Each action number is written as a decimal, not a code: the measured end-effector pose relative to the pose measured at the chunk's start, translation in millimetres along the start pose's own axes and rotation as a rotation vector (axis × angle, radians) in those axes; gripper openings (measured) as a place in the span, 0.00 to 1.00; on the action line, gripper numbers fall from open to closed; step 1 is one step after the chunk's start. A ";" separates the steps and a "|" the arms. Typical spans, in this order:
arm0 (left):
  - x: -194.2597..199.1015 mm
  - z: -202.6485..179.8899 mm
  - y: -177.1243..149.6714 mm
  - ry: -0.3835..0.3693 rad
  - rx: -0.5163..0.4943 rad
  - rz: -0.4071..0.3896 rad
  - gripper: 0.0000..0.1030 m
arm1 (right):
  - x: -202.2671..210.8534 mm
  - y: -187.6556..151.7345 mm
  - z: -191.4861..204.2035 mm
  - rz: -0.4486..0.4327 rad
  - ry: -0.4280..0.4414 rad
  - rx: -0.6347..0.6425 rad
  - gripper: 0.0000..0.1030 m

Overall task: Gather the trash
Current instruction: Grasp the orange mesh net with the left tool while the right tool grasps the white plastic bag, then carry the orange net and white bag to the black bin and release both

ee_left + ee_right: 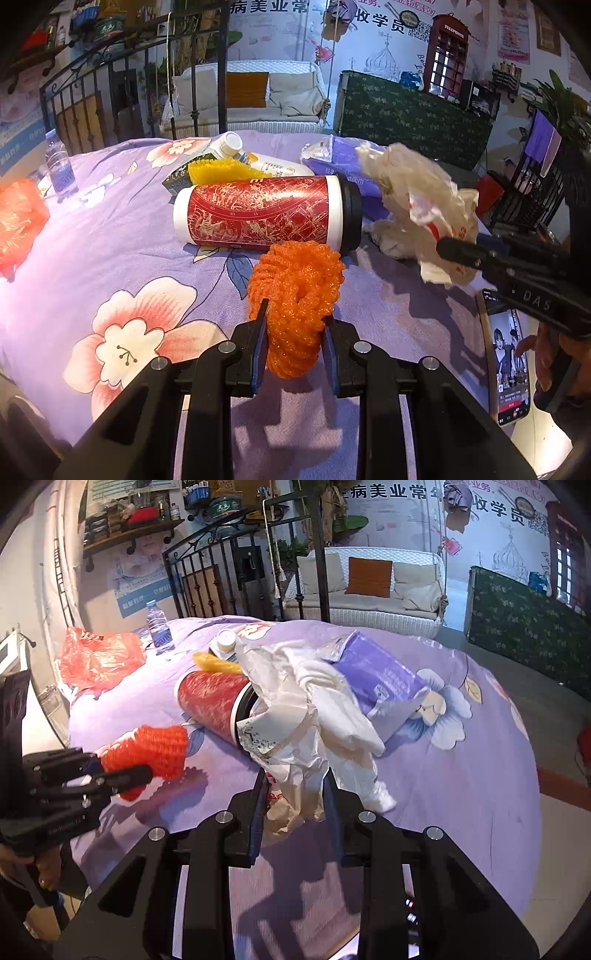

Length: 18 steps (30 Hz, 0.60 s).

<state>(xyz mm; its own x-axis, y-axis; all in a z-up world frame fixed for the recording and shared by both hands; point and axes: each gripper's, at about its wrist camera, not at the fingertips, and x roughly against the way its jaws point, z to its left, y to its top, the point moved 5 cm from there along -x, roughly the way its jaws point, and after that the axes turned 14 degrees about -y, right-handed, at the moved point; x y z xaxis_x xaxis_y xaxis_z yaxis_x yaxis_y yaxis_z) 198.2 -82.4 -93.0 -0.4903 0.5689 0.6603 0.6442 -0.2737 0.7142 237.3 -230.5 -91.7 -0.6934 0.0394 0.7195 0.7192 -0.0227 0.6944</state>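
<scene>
On the table draped in a purple flower-print cloth I count two foam fruit nets: an orange one, clamped between the pads of the left gripper and lifted just off the cloth, and a yellow one lying behind the cup. There is one tall red-and-gold paper cup with a black lid, on its side in the middle of the table. One crumpled whitish plastic bag with red print hangs pinched in the right gripper, its loose folds draped over the cup's lid end. One purple tissue pack lies past it, one white bottle with a white cap lies behind the yellow net, one clear water bottle with a blue label stands upright at the far edge, and one orange-red plastic bag sits beside it. One phone with a lit screen rests at the table's near edge.

Both grippers point downward at a slant, side by side, each held from behind by a hand.
</scene>
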 end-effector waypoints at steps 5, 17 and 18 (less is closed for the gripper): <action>9.2 -3.5 -3.5 -0.004 -0.003 -0.019 0.24 | 2.4 -11.7 -2.8 -0.042 0.029 -0.022 0.28; 50.5 -8.1 -11.8 0.054 -0.017 -0.098 0.24 | 46.9 12.5 35.3 -0.160 0.101 0.055 0.28; 55.9 -7.3 -13.0 0.055 -0.012 -0.107 0.24 | 50.6 12.7 40.9 -0.159 0.112 0.061 0.28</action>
<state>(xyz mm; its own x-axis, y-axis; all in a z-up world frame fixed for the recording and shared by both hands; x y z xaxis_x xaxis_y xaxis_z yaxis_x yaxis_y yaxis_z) 158.1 -52.7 -63.7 -0.5879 0.5518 0.5914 0.5794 -0.2228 0.7840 213.2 -188.0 -47.1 -0.7965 -0.0743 0.6001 0.5992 0.0359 0.7998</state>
